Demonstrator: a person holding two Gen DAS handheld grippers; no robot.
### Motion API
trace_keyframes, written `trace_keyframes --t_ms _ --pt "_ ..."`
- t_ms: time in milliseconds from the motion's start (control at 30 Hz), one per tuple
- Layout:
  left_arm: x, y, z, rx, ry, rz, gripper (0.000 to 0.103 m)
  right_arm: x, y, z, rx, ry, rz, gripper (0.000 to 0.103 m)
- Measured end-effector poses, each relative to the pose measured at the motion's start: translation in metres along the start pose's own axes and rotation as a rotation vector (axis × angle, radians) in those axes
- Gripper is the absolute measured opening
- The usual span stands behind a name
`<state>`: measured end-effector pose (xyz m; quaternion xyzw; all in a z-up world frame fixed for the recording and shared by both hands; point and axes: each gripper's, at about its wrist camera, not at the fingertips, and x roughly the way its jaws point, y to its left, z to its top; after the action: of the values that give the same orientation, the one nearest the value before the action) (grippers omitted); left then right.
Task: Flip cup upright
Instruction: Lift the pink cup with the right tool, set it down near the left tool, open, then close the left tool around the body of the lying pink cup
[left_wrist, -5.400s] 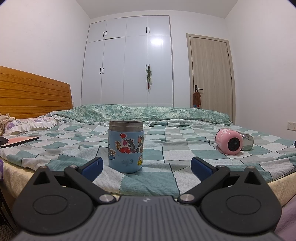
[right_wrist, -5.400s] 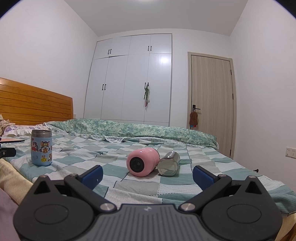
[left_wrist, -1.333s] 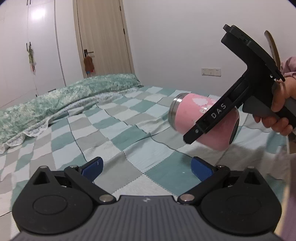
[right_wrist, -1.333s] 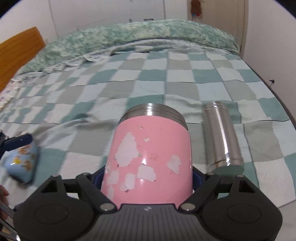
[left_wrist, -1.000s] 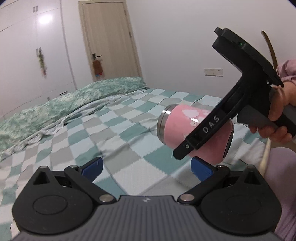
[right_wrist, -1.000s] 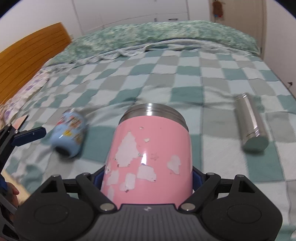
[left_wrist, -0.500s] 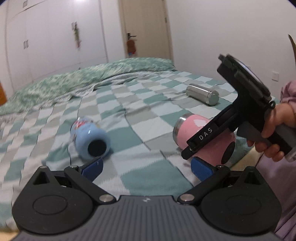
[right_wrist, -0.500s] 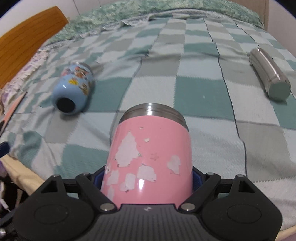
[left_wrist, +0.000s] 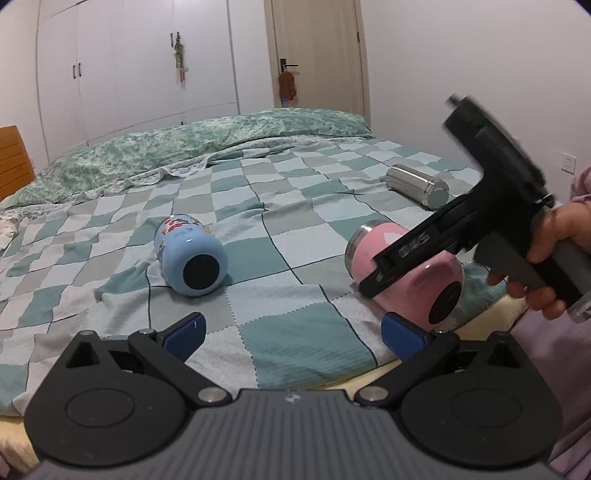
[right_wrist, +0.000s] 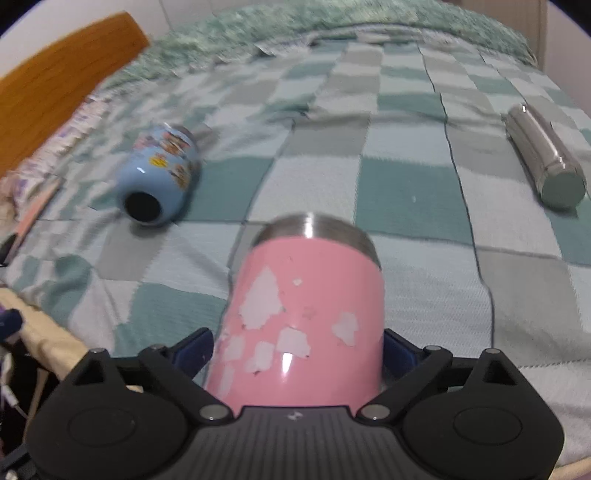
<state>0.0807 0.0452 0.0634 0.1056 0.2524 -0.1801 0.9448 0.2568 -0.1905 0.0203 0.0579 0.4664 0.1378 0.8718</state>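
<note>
A pink cup (right_wrist: 306, 314) with a steel rim and chipped paint lies on its side at the bed's near edge, rim pointing away. It also shows in the left wrist view (left_wrist: 413, 269), base toward me. My right gripper (right_wrist: 299, 347) straddles its base; the jaws have spread a little and seem loose around it. A blue cartoon cup (left_wrist: 192, 251) lies on its side on the checked blanket, base toward the left wrist camera; it also shows in the right wrist view (right_wrist: 159, 177). My left gripper (left_wrist: 291, 332) is open and empty, near the bed edge between both cups.
A steel bottle (right_wrist: 543, 162) lies on its side at the right of the bed, also in the left wrist view (left_wrist: 417, 184). A green floral quilt (left_wrist: 184, 147) is bunched at the far side. A wooden headboard (right_wrist: 55, 81) stands left. White wardrobe and door stand behind.
The pink cup has come down onto the blanket near the bed edge, and the right jaws have spread slightly around it. The left gripper view has swung left; the blue cup lies toppled.
</note>
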Motion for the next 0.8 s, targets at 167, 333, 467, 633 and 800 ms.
trace_keyframes --t_ms 167,333,467,633,800 --pt "-0.003 -0.014 0.011 -0.009 0.018 0.033 0.103 -0.044 -0.022 -0.001 -0.023 -0.121 0.066 0.103" --pt "0.006 -0.037 0.024 -0.029 0.053 0.061 0.103 -0.083 -0.06 -0.012 -0.064 -0.274 0.119 0.103" --pt "0.017 -0.06 0.036 -0.043 0.08 0.067 0.103 -0.098 -0.091 -0.026 -0.116 -0.379 0.084 0.103" --pt "0.035 -0.086 0.049 -0.055 0.117 0.066 0.103 -0.099 -0.121 -0.043 -0.183 -0.459 0.016 0.103" --pt "0.063 -0.103 0.062 -0.088 0.203 0.08 0.103 -0.09 -0.149 -0.054 -0.196 -0.489 0.024 0.103"
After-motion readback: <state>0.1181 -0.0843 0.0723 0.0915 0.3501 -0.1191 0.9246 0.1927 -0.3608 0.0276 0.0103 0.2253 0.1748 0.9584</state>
